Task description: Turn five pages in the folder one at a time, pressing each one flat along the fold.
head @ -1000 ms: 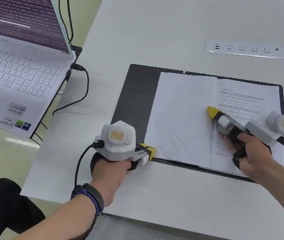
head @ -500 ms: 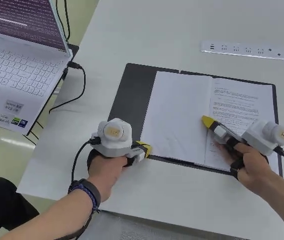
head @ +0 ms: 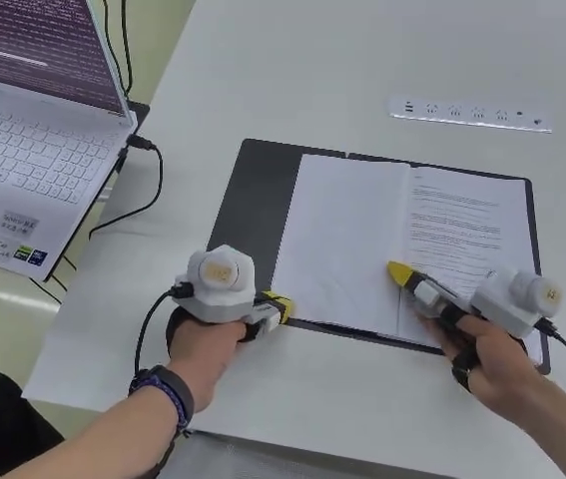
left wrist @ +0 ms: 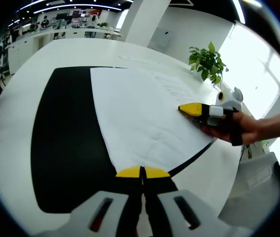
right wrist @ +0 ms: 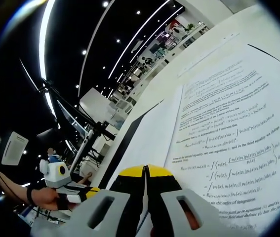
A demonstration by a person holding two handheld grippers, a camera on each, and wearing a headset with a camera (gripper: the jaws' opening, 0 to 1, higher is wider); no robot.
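Observation:
A black folder (head: pixel 248 210) lies open on the white table. Its left page (head: pixel 337 239) is blank white and lies flat; its right page (head: pixel 462 230) carries printed text. My right gripper (head: pixel 399 272) is shut, its yellow tips resting on the paper at the fold, close to the folder's near edge. The right gripper view shows those shut tips (right wrist: pixel 146 172) beside the printed page (right wrist: pixel 228 123). My left gripper (head: pixel 281 304) is shut with nothing in it, at the folder's near edge by the blank page's lower left corner. In the left gripper view its tips (left wrist: pixel 142 172) touch the black cover (left wrist: pixel 65 138).
An open laptop (head: pixel 23 150) stands at the far left, with a black cable (head: pixel 133 200) running toward the folder. A white power strip (head: pixel 472 112) lies at the back right. The table's near edge runs just below both hands. A potted plant (left wrist: pixel 208 61) stands beyond the table.
My right gripper has slid along the fold toward me, from mid-page to near the folder's bottom edge. The left gripper has stayed at the folder's near left edge. The head camera has shifted.

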